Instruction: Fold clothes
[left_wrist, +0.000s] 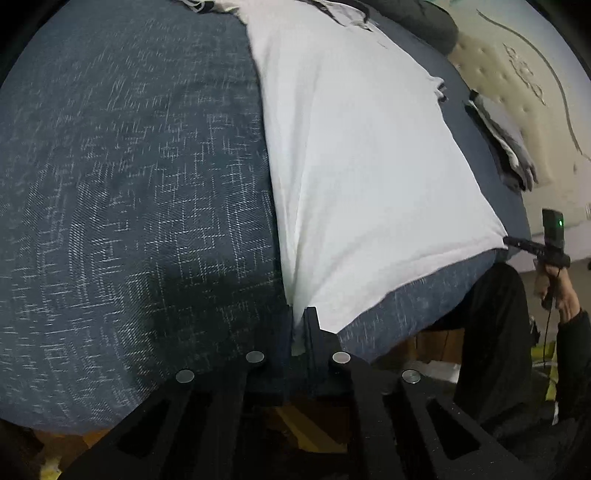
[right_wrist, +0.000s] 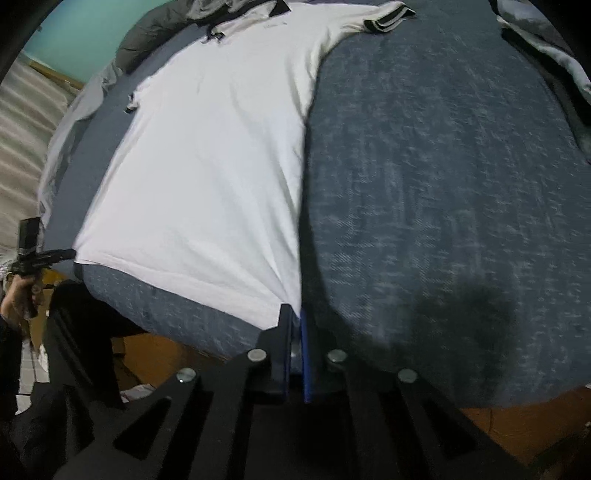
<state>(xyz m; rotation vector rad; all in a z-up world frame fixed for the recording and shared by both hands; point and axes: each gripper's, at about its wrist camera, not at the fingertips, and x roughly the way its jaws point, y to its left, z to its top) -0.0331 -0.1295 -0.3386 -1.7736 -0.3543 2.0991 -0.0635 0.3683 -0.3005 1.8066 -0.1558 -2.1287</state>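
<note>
one white shirt (left_wrist: 369, 177) lies flat on a blue bedspread (left_wrist: 129, 184). left gripper (left_wrist: 300, 325) and right gripper (right_wrist: 295, 325) each pinch a bottom hem corner; bare bedspread flanks both sides.

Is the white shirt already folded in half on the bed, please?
No, the shirt lies spread flat on the bed, with a sleeve stretched out and both bottom corners pinched by grippers.
</note>
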